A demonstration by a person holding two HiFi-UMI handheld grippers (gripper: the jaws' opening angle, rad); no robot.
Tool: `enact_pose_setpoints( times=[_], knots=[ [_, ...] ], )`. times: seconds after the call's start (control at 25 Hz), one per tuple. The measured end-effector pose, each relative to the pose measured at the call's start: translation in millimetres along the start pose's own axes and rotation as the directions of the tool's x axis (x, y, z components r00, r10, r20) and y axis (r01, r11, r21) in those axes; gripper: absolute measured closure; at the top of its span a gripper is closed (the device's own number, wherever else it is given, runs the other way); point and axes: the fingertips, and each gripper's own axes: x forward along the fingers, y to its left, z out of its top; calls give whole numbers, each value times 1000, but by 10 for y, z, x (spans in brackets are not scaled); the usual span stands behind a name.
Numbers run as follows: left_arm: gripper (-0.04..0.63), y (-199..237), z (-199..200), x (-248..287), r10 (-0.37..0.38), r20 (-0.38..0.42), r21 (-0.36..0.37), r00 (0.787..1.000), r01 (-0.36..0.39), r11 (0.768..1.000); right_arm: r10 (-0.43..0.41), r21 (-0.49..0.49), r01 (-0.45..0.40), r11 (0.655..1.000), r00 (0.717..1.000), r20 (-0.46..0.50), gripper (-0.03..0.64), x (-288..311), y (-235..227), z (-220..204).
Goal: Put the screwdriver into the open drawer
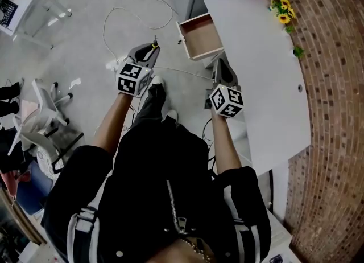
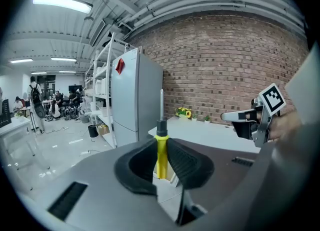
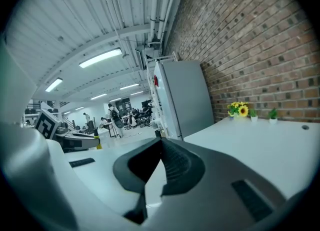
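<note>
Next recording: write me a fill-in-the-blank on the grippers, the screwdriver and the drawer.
The left gripper holds the screwdriver by its ____ handle.
The right gripper is shut on ____.
The drawer stands ____.
Missing words: yellow; nothing; open.

The drawer (image 1: 200, 36) stands open upward, its inside bare; I see only air between it and my left gripper (image 1: 152, 48). My right gripper (image 1: 219, 62) hangs just beside its near wall, at the worktop's (image 1: 267, 85) edge.
</note>
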Motion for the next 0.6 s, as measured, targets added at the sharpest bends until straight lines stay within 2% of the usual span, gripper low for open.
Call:
enact_pose_setpoints(
  times=[0.32,0.6],
  knots=[
    [517,170,132,805,-76,-15,-3,997,76,997,-88,23,88,996,996,-6,612,423,-453,104],
    [517,506,220,1719,-176,-59,0,983,176,984,-168,49,170,984,985,-50,612,1132,-678,193]
  ],
)
